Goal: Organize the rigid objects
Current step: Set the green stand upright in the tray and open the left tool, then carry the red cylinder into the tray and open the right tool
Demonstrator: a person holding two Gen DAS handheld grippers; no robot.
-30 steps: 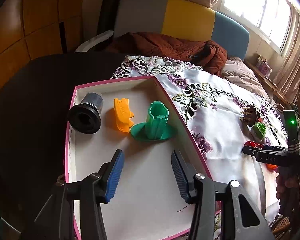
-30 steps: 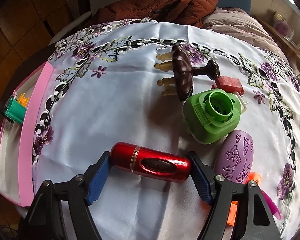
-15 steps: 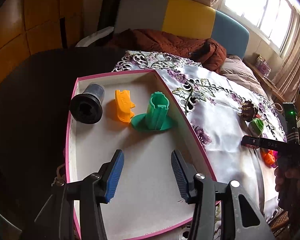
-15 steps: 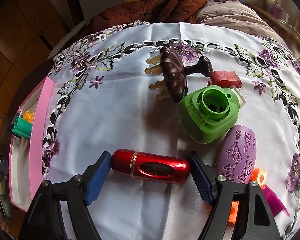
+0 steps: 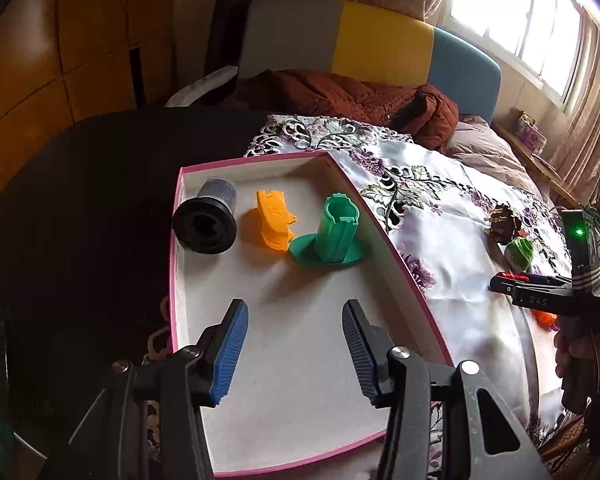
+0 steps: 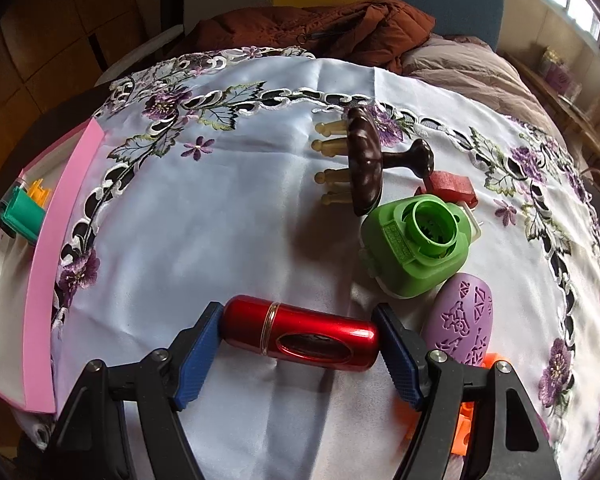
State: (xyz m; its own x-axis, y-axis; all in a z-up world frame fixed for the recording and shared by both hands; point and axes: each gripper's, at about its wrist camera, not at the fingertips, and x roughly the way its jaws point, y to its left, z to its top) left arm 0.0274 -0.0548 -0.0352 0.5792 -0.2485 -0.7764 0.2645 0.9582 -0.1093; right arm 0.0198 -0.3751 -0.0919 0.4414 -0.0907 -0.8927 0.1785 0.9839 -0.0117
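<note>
Right wrist view: right gripper point(image 6: 300, 354) pads now clamp the red cylinder point(image 6: 300, 332) end-to-end at lower centre, on the cloth; a sec ago the pads only flanked it, so pickup looks set. Left wrist view: left gripper point(image 5: 294, 354) unchanged, half-open w/ nothing between, over the pink-rimmed tray point(image 5: 396, 252); black cup point(image 5: 206, 222), orange clip point(image 5: 274, 220) & green piece point(image 5: 334, 236) sit further back.

Three pieces in tray point(image 5: 400, 276) — cloth point(image 5: 460, 280) right.
</note>
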